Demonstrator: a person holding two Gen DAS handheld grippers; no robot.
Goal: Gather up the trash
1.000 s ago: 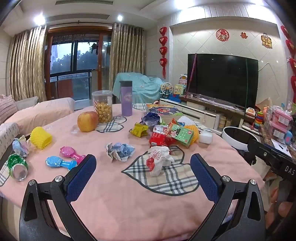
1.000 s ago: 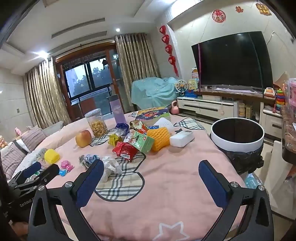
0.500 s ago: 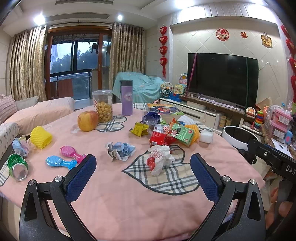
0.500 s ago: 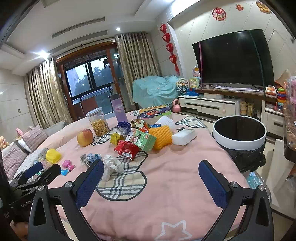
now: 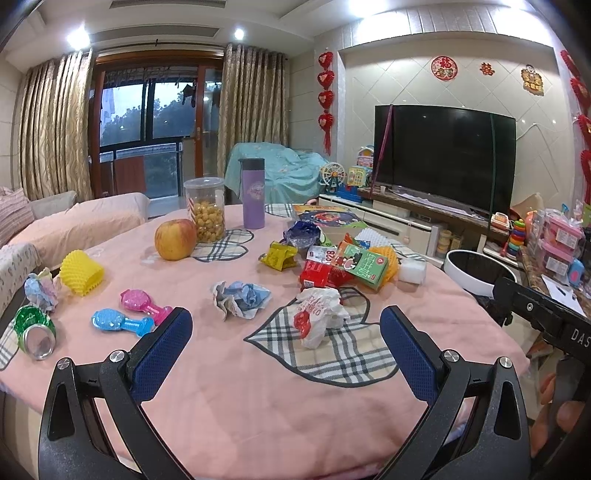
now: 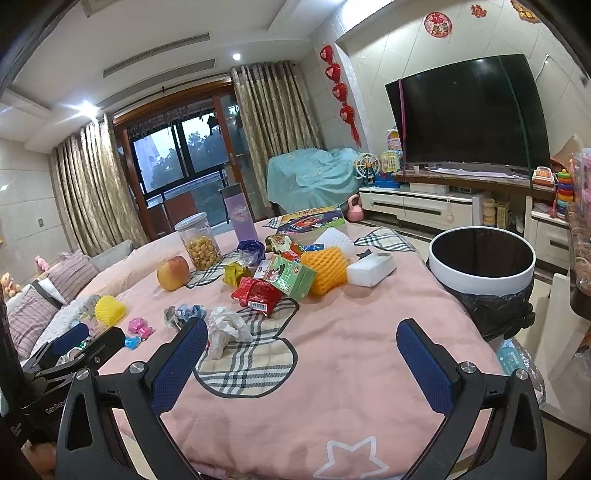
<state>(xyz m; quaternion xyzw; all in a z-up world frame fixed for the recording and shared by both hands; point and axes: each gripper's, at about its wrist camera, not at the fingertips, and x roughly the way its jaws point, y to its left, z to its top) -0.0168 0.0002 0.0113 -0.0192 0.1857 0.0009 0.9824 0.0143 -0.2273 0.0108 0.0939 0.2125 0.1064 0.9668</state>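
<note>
Both tongs stay spread — scene barely shifted, wrapper untouched.

Recessed ceiling lights give even, fairly bright indoor light, with dusky blue daylight at the window left of centre. Both fisheye views bow strongly toward dark vignetted corners; the centre is sharp, shadows soft.

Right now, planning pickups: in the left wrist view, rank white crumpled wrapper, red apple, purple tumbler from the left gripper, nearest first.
1. White crumpled wrapper, just ahead of the left gripper.
2. Red apple, mid-table, left.
3. Purple tumbler, far edge.
</note>
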